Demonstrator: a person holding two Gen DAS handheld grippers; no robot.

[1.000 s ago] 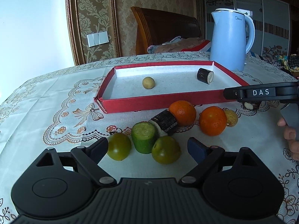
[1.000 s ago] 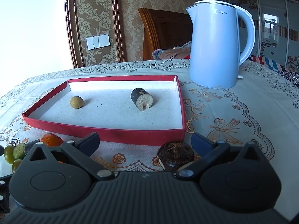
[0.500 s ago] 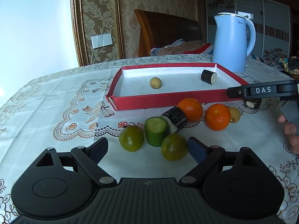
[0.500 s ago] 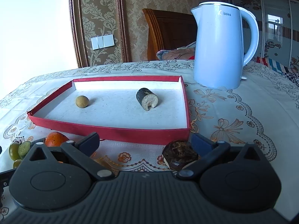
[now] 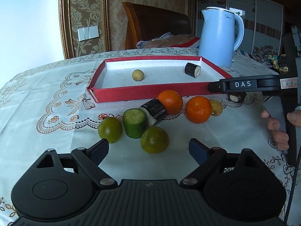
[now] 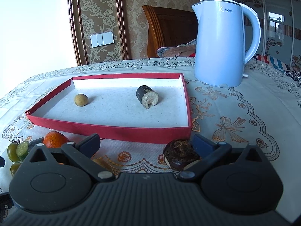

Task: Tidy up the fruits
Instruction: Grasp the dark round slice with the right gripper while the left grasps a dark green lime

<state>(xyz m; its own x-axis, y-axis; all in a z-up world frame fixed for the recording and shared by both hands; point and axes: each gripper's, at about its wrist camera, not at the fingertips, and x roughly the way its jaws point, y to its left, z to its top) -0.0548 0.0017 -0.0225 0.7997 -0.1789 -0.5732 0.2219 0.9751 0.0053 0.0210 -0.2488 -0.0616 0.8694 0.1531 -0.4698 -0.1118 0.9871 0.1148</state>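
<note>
My left wrist camera sits low over the table's near edge, facing far across the fruit pile toward the red tray (image 5: 150,92) and blue kettle (image 5: 218,37). My right wrist camera sits farther right and nearer the tray (image 6: 116,131), facing the same way. Both share tray, kettle (image 6: 222,47), and wall switch (image 5: 88,33).
</note>
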